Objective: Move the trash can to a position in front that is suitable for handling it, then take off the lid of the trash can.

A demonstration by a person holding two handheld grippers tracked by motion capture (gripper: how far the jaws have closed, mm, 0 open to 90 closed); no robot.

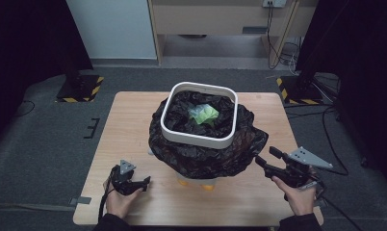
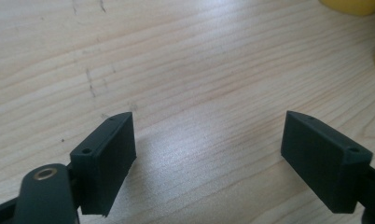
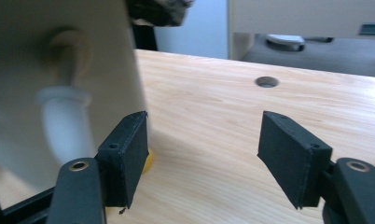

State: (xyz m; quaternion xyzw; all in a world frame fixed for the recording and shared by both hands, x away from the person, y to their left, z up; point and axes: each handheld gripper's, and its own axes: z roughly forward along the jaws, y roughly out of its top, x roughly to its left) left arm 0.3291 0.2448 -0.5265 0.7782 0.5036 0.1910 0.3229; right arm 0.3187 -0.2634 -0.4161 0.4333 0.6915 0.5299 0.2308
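A white bin (image 1: 199,137) lined with a black bag (image 1: 201,156) stands mid-table on yellow feet (image 1: 208,185). Something crumpled and green (image 1: 203,114) lies inside it. My left gripper (image 1: 146,182) is low at the front left of the table, open, with bare wood between its jaws (image 2: 208,114); the yellow feet (image 2: 351,5) sit just beyond it. To the right of the bin, my right gripper (image 1: 265,156) is open and holds nothing. In its own view the gripper (image 3: 204,114) has the bin's pale wall (image 3: 59,93) beside its left jaw and a yellow foot (image 3: 149,161) behind that jaw.
The wooden table (image 1: 129,125) has a round hole (image 3: 267,82) in its top, far from the right gripper. Black stands on hazard-striped bases stand on the floor at back left (image 1: 81,89) and back right (image 1: 297,91). Cables (image 1: 326,139) trail on the floor at right.
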